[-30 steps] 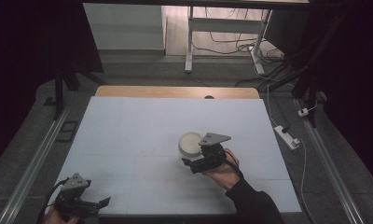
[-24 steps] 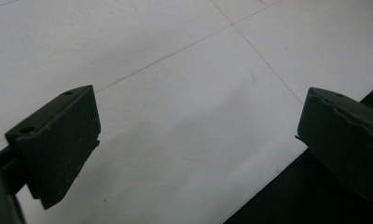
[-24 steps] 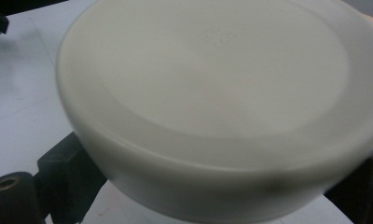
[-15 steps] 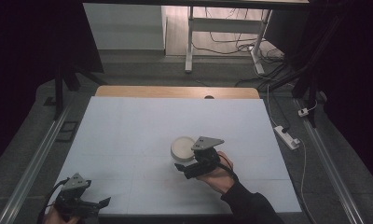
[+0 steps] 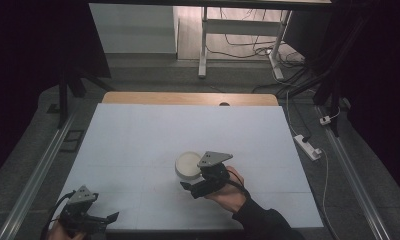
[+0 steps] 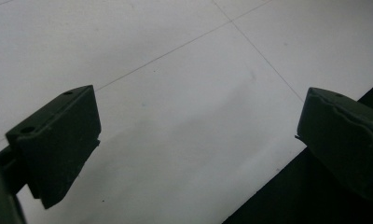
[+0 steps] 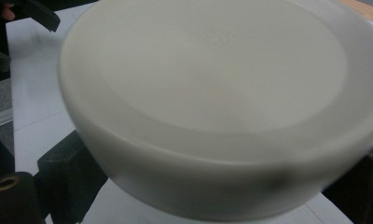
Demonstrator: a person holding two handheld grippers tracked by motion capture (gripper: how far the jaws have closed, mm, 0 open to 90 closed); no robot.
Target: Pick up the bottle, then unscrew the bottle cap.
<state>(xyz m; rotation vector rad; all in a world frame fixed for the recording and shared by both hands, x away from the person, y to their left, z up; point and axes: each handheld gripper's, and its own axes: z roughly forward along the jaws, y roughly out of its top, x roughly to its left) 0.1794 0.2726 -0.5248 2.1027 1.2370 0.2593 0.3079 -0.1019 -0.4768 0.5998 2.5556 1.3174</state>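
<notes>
A white round dish (image 5: pixel 188 163) sits low over the white table (image 5: pixel 153 130), right of centre near the front. My right gripper (image 5: pixel 192 179) is shut on it from the near side, held by a hand in a dark sleeve. In the right gripper view the dish (image 7: pixel 212 93) looks blurred and spans the space between both jaws of my right gripper (image 7: pixel 212 191). My left gripper (image 5: pixel 106 218) rests at the table's front left corner. Its jaws stand wide apart over the table edge, so my left gripper (image 6: pixel 198 140) is open with nothing between them.
A wooden strip (image 5: pixel 188 98) runs along the table's far edge. A white power strip (image 5: pixel 307 146) and cables lie on the floor to the right. Metal rails (image 5: pixel 33 175) flank the table. A white frame's legs (image 5: pixel 204 45) stand beyond it.
My right gripper has carried the white dish a little to the left and toward the front edge. The left gripper has stayed in place.
</notes>
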